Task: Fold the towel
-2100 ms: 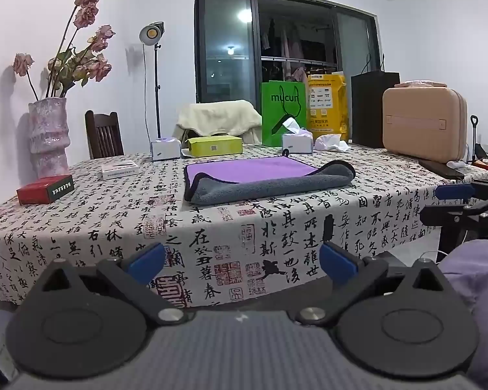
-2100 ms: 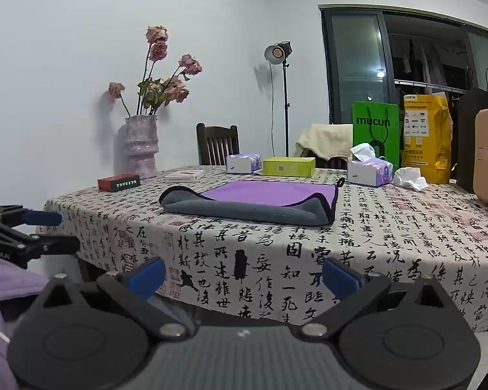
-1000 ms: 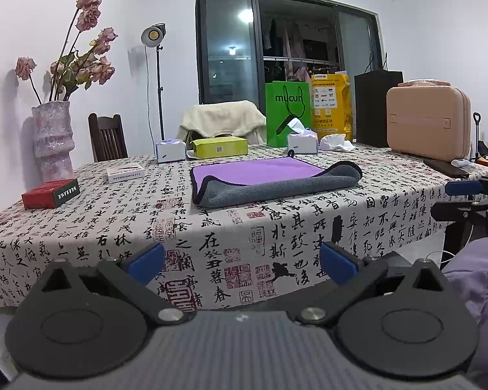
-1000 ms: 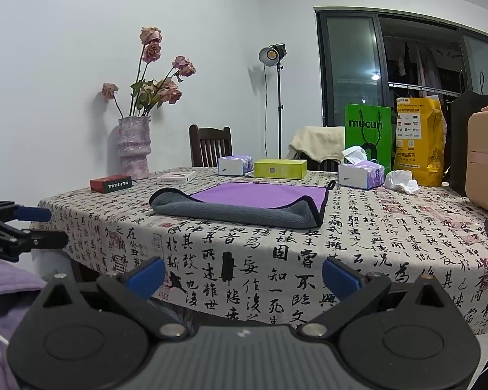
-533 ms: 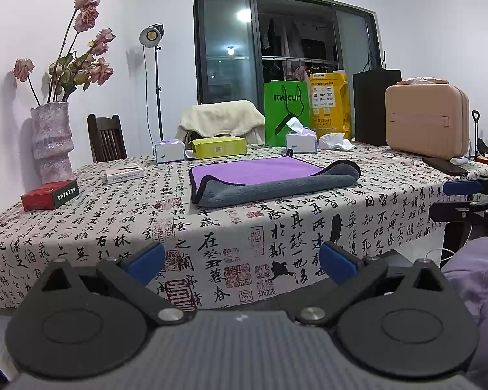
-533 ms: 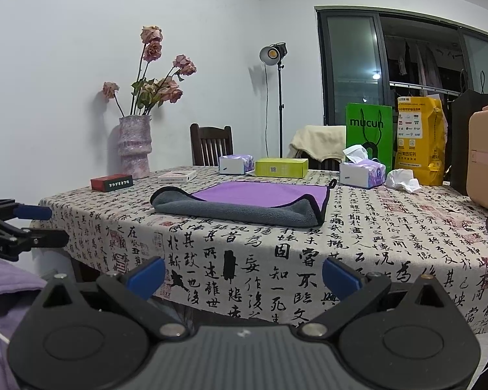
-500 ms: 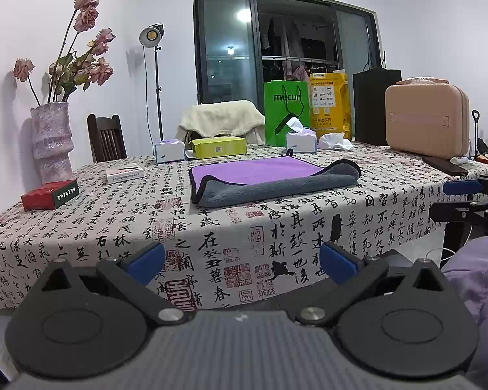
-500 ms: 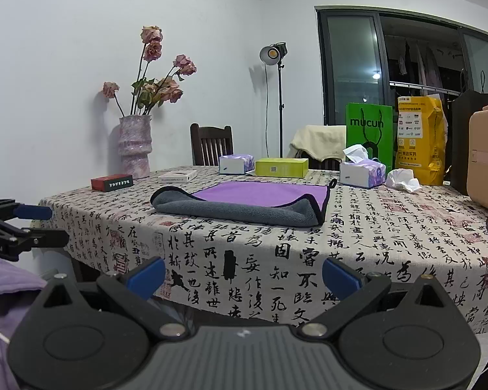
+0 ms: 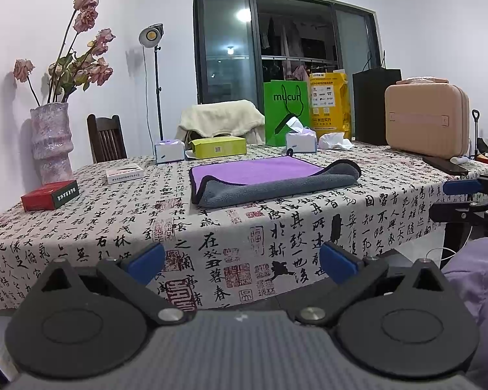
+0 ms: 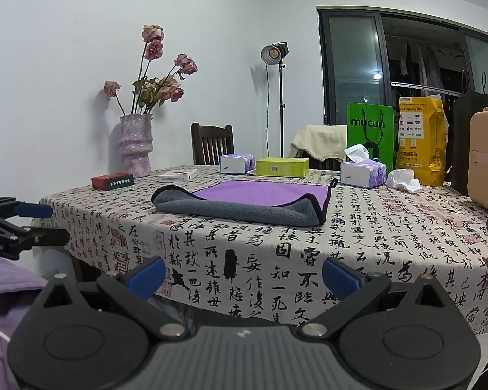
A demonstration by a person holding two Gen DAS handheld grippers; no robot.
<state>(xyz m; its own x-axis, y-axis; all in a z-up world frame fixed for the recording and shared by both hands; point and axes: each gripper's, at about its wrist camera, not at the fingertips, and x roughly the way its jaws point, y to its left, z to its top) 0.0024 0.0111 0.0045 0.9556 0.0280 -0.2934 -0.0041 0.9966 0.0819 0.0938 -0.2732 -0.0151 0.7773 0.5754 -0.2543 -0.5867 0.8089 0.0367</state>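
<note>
Both tongs are spread wide with nothing in them: the left tongs [image 9: 240,258] and right tongs [image 10: 242,269] hang in front of the worktop [image 9: 120,227], below its edge and well short of the towel [image 9: 270,178]. There's one towel, purple on top and grey underneath, lying mid-worktop with its near edge already rolled over on itself. Using the towel as the anchor and going left to right: far left of it one vase [image 9: 51,141] of dried roses, then one red box [image 9: 49,195], one flat white box [image 9: 124,173], behind the towel three tissue/carton boxes (white [image 9: 169,151], yellow-green [image 9: 218,146], white with a tissue poking out [image 9: 301,141]), plus a crumpled tissue [image 9: 335,140], and off to its right one tan case [image 9: 427,122]. My guess on handling: it's plush microfibre, so light, floppy and grippy rather than slick, and it'll sag between two pinch points. I'd pinch the two near corners, left one at [image 9: 196,200] and right one around [image 9: 353,170], one per side, and lift evenly so it doesn't bunch.
</note>
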